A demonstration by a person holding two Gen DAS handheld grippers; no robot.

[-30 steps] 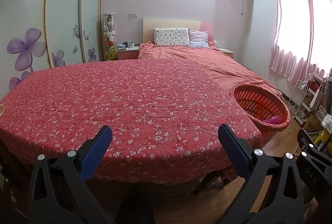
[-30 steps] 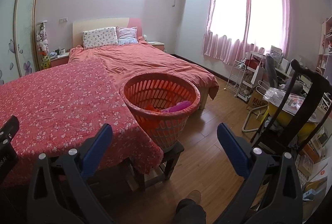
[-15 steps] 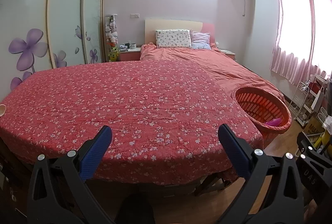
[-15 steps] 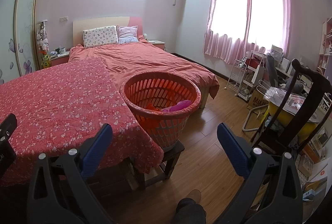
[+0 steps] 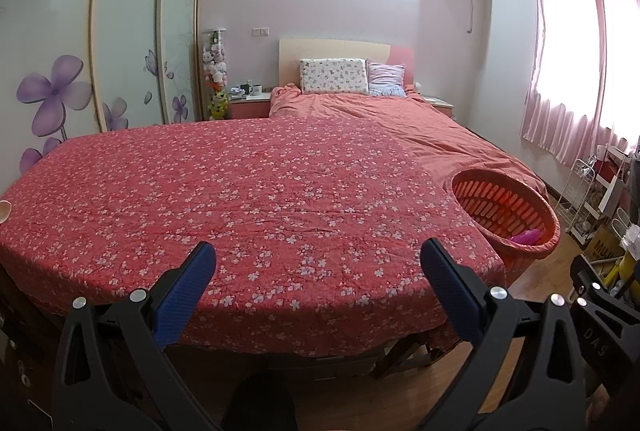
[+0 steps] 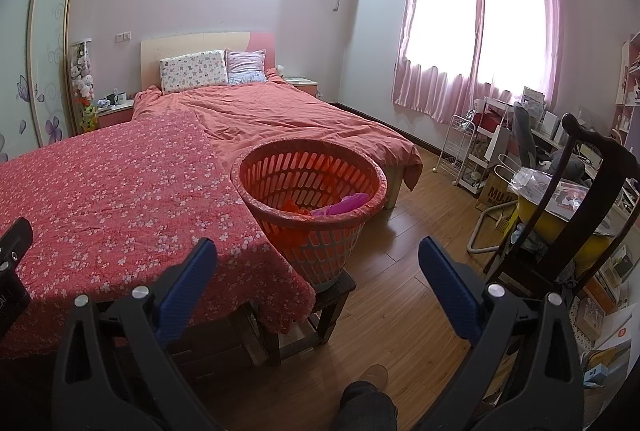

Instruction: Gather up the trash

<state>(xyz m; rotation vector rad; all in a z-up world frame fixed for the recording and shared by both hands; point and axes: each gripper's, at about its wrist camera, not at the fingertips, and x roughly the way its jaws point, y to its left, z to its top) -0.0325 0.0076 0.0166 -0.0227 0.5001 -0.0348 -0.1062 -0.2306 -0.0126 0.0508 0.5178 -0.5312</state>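
Observation:
An orange slotted basket (image 6: 310,187) stands on a dark wooden stool (image 6: 332,295) beside the red floral cloth (image 6: 120,199); it also shows in the left wrist view (image 5: 506,215). Pink and orange items (image 6: 340,205) lie inside it. My right gripper (image 6: 318,259) is open and empty, held just before the basket. My left gripper (image 5: 318,261) is open and empty over the near edge of the floral cloth (image 5: 260,199). No loose trash shows on the cloth.
A bed (image 6: 280,119) with pillows lies behind the cloth. A dark wooden chair (image 6: 580,199), a white wire rack (image 6: 464,151) and a cluttered desk stand at the right. Wardrobe doors (image 5: 132,31) line the left wall. Wooden floor (image 6: 408,271) lies right of the basket.
Both views have shifted slightly, as if pulling back and tilting down a little. Both grippers stay open and empty.

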